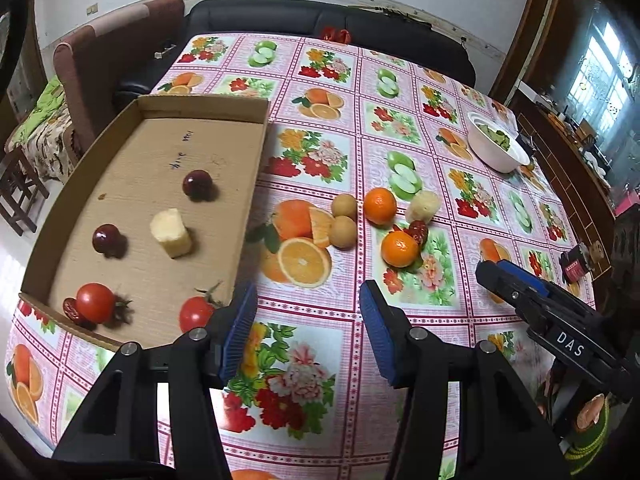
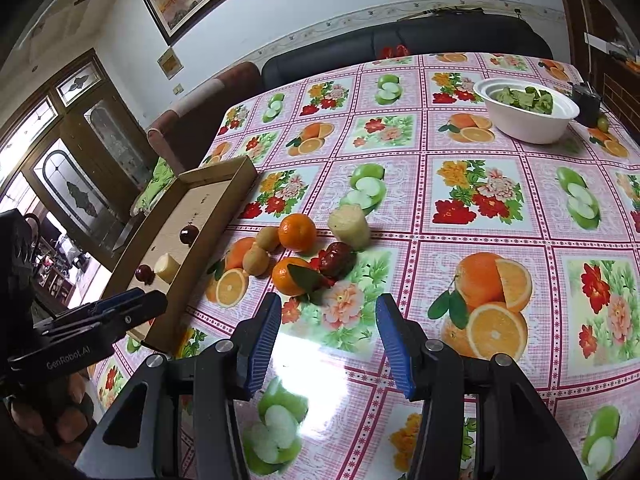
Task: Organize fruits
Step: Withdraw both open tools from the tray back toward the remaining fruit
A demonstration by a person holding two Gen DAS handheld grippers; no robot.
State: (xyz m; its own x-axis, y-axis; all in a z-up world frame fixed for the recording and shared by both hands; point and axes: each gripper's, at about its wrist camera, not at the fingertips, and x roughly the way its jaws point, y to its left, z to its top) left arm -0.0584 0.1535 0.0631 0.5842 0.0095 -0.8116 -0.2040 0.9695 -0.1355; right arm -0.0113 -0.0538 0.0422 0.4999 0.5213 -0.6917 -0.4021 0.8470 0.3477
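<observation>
Two wrist views, near to far. Nearest, the right hand-held gripper (image 2: 328, 340), black with blue ribbed pads, stands with jaws parted and nothing between them over the glossy pink fruit-print tablecloth (image 2: 480, 208). The left hand-held gripper (image 1: 308, 332), of the same build, is likewise open and empty beside the near corner of the shallow brown cardboard tray (image 1: 256, 168).

Beyond the right gripper, at about 12 o'clock and a little toward 11, lies the loose cluster still on the cloth: a near orange mandarin with a green leaf (image 2: 291, 276), a wrinkled dark-red date (image 2: 336, 260) touching it, two small tan round fruits (image 2: 256, 260), a far orange mandarin (image 2: 297, 232), and a pale peeled cylindrical chunk (image 2: 350, 221) standing upright.

From the left gripper the same cluster lies at about 1 o'clock, farther off. By this judgement the right hand is nearer, and the leafed mandarin is its closest target; being round, it offers no preferred axis.

The tray, at 10 o'clock from the right gripper, already holds two red tomatoes (image 1: 95, 303), two dark-red round fruits (image 1: 197, 184) and a second pale chunk (image 1: 171, 233). Farthest stands a white bowl of green leaves (image 2: 528, 110).
</observation>
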